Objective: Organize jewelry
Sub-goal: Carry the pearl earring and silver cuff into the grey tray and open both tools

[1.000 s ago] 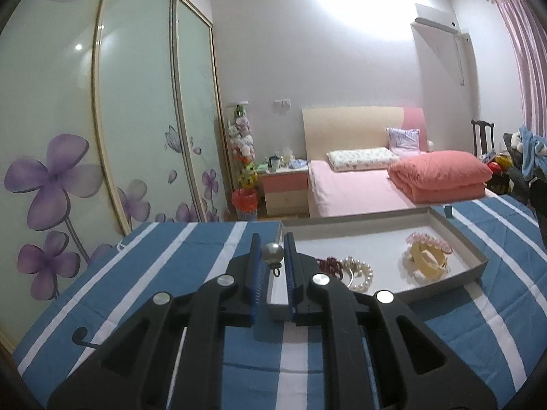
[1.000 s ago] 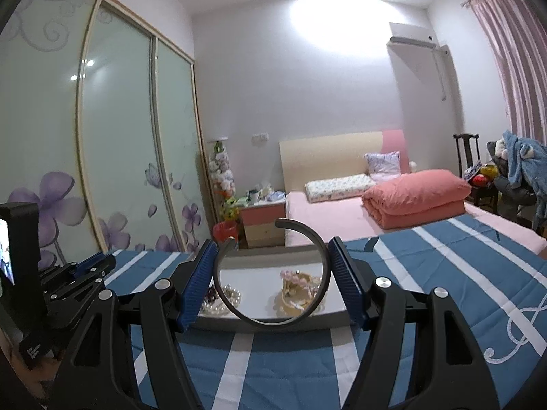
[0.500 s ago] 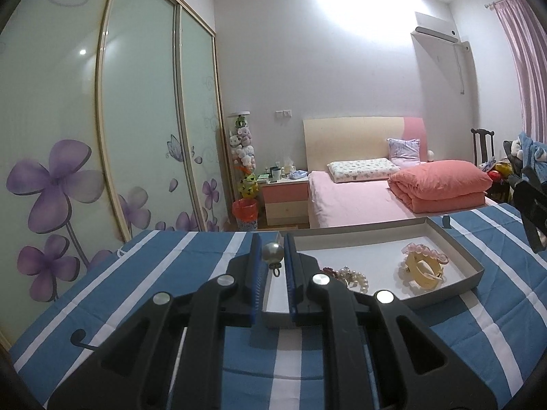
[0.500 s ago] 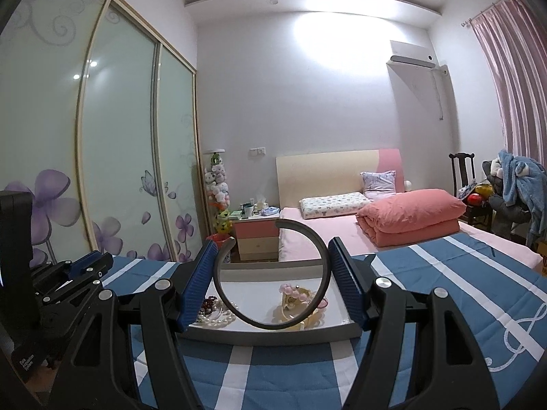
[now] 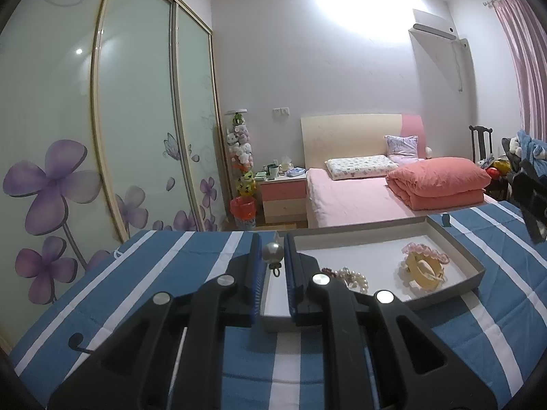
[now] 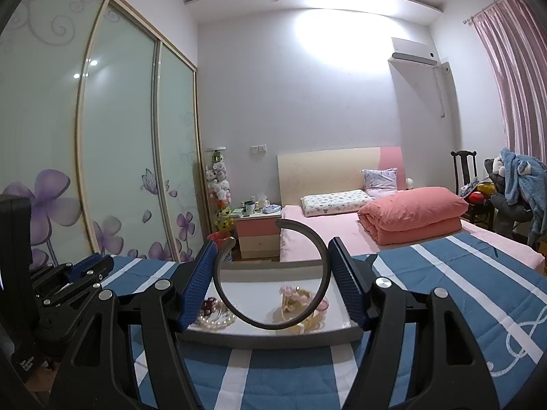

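Note:
My left gripper (image 5: 272, 251) is shut on a grey pearl earring (image 5: 272, 253) with a small hook hanging below, held over the near left corner of a shallow grey tray (image 5: 475, 266). My right gripper (image 6: 273, 256) is shut on a dark open bangle (image 6: 323, 266), held upright above the same tray (image 6: 273, 336). In the tray lie a white pearl bracelet (image 5: 357, 278) with dark red beads (image 5: 328, 270), also in the right wrist view (image 6: 215, 319), and a yellow bangle with pink beads (image 5: 424, 266), also in the right wrist view (image 6: 301, 304).
The tray sits on a blue and white striped cloth (image 5: 164, 280). The left gripper's body (image 6: 58, 290) shows at the left of the right wrist view. A pink bed (image 5: 359, 198), nightstand (image 5: 283, 194) and sliding wardrobe doors (image 5: 102, 136) stand behind.
Both grippers have lifted and tilted up a little, so the tray sits lower in both views. Each keeps its hold.

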